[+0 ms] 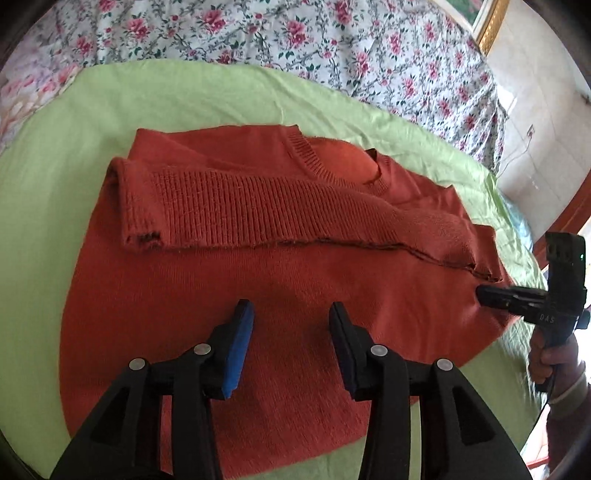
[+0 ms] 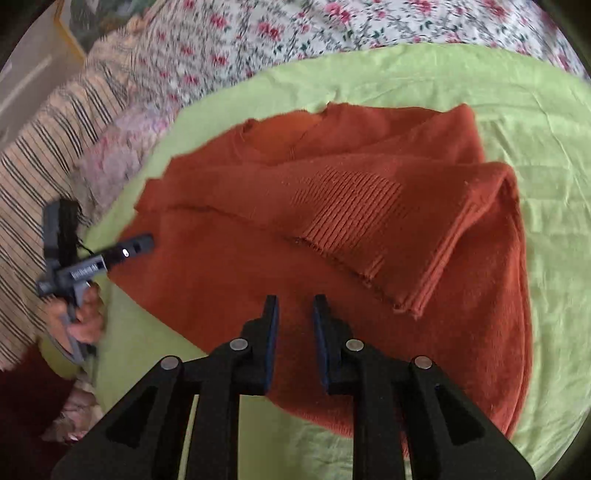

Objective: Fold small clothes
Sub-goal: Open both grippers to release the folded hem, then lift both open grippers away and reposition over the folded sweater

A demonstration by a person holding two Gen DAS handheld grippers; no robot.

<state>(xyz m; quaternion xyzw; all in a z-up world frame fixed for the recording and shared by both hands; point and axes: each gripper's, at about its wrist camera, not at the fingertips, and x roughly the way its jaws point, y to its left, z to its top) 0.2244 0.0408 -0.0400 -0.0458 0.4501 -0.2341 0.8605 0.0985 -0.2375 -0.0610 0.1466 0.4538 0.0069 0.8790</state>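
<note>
An orange knitted sweater (image 1: 280,280) lies flat on a green sheet (image 1: 55,177), neckline (image 1: 314,158) at the far side. One ribbed sleeve (image 1: 240,214) is folded across the body. My left gripper (image 1: 291,310) hovers over the lower body, jaws open and blue pads apart, with nothing between them. My right gripper (image 1: 480,295) reaches in at the sweater's right edge. In the right wrist view the sweater (image 2: 229,280) fills the middle with the folded sleeve (image 2: 369,221) on top. There my right gripper (image 2: 295,302) stands narrowly open over the fabric, and my left gripper (image 2: 149,242) is at the sweater's left edge.
Floral bedding (image 1: 295,33) lies beyond the green sheet (image 2: 546,147). A striped cloth (image 2: 48,155) lies at the left of the right wrist view. A hand (image 1: 554,362) holds the right gripper and another hand (image 2: 85,317) the left. A wall and a gilt frame (image 1: 495,26) stand at the far right.
</note>
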